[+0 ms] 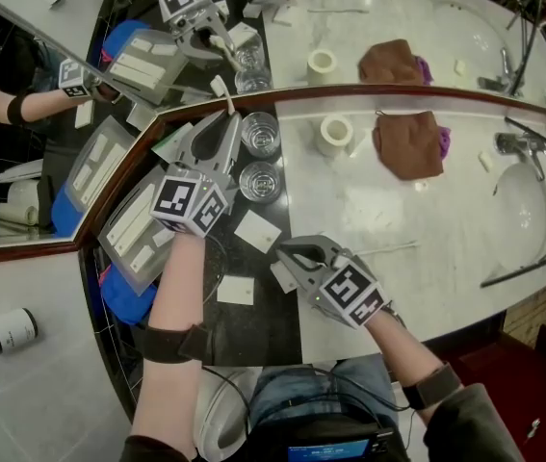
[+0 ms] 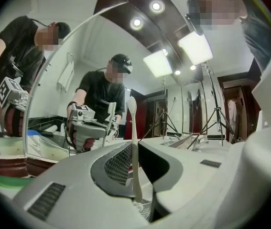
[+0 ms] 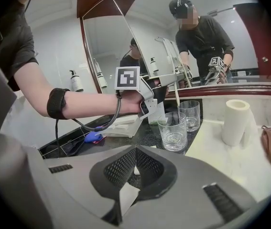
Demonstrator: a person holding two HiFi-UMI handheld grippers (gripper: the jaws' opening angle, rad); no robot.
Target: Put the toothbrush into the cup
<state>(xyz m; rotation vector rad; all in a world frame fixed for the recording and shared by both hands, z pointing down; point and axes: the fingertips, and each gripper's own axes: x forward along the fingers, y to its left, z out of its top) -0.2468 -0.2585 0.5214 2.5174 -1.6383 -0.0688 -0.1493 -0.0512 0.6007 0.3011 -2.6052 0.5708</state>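
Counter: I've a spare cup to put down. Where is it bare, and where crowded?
Bare: the white marble between the brown cloth, the sink and the right gripper, save a thin stick. Crowded: the dark strip, with two glasses, paper cards, a tray and the left gripper holding the toothbrush.

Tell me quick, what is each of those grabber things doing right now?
Left gripper: closed on the toothbrush, held upright.
Right gripper: closed; a white card shows at its jaws, held or not cannot be told.
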